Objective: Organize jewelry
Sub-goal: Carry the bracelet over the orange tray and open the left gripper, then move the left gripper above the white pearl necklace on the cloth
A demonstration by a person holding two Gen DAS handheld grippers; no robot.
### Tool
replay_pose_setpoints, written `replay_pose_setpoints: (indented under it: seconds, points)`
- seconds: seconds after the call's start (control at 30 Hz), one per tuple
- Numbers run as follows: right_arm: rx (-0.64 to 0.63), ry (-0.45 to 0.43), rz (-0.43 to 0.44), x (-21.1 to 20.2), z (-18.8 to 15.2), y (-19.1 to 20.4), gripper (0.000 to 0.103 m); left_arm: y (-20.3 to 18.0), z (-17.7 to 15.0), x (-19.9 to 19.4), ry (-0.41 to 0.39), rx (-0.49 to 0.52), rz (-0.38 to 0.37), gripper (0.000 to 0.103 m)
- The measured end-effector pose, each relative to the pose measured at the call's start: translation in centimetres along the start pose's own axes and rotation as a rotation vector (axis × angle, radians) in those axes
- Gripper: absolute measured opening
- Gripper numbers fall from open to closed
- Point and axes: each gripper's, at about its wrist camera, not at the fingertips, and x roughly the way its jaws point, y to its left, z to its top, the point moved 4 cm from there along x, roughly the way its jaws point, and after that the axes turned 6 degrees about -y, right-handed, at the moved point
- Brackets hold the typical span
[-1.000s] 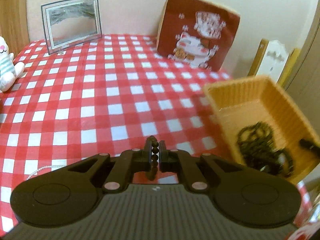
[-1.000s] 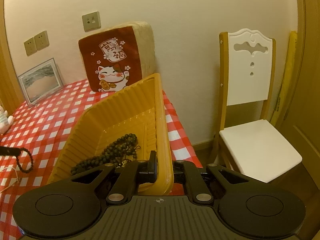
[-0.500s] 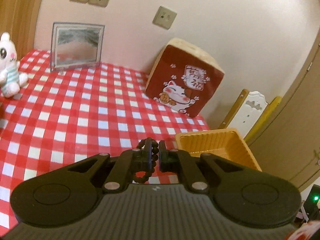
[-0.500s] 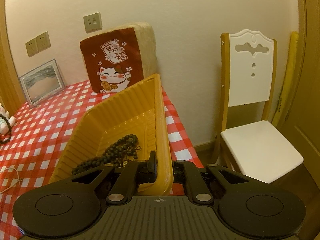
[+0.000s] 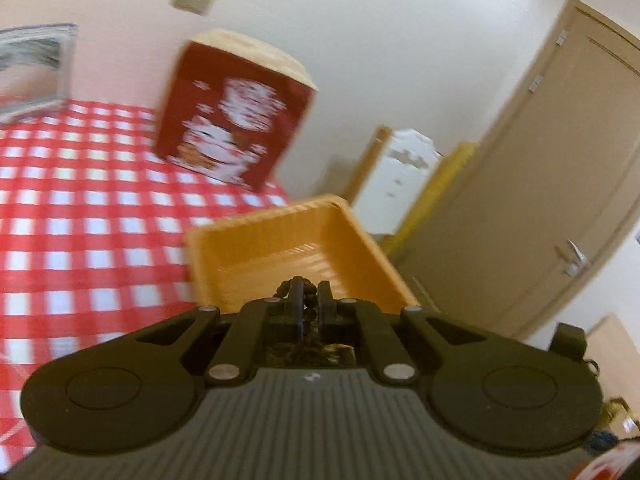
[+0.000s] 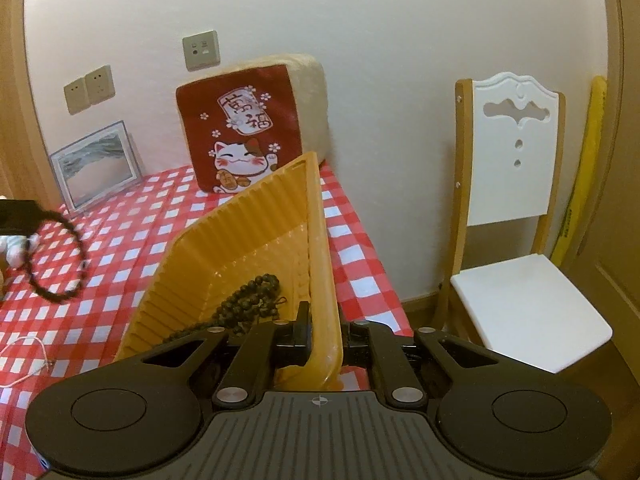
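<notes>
L gripper (image 5: 309, 298): jaws pinched tight on a dark bead bracelet (image 5: 308, 312), beads showing betw and just above the finger tips. From the R wrist view the same bracelet (image 6: 60, 264) hangs as a loop off the L gripper (image 6: 16, 220) at far left, clear of the red-white check tablecloth (image 6: 120, 240). L view is blurred.

R gripper (image 6: 326, 328): jaws clamped on the near wall of the orange ribbed basket (image 6: 248, 216); basket is tipped up, far rim high. Inside it, a long strand of dark beads (image 6: 248, 304) lies bunched low toward the gripper.

In the L view the basket (image 5: 248, 240) sits straight ahead of the fingers, at the table's right edge.

Other: lucky-cat cushion (image 6: 256, 124) against wall at back; framed picture (image 6: 96, 168) leaning left of it; thin white cord (image 6: 28, 354) on cloth, near left; white chair (image 6: 516, 200) off table to the right; wall sockets (image 6: 90, 88) above frame.
</notes>
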Motion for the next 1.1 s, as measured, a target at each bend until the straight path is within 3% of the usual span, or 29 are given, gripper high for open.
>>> replay_pose_setpoints:
  seconds: [0.37,0.5,0.6,0.77,1.1]
  points:
    - [0.001,0.002,0.007,-0.3,-0.1,0.1,0.009,-3.0,-1.3,5.6,0.070,0.050,-0.030,0.005]
    - [0.001,0.002,0.007,-0.3,-0.1,0.2,0.009,-3.3,-0.6,5.9,0.050,0.069,-0.016,0.016]
    - [0.001,0.002,0.007,-0.2,-0.1,0.2,0.009,-2.8,-0.1,5.2,0.024,0.065,0.008,0.018]
    - [0.003,0.001,0.009,-0.1,-0.1,0.2,0.009,-0.3,0.8,2.9,-0.020,0.060,0.104,0.019]
    - [-0.002,-0.004,0.020,0.1,0.0,0.2,0.009,8.1,0.7,-4.0,-0.066,0.046,0.389,0.019]
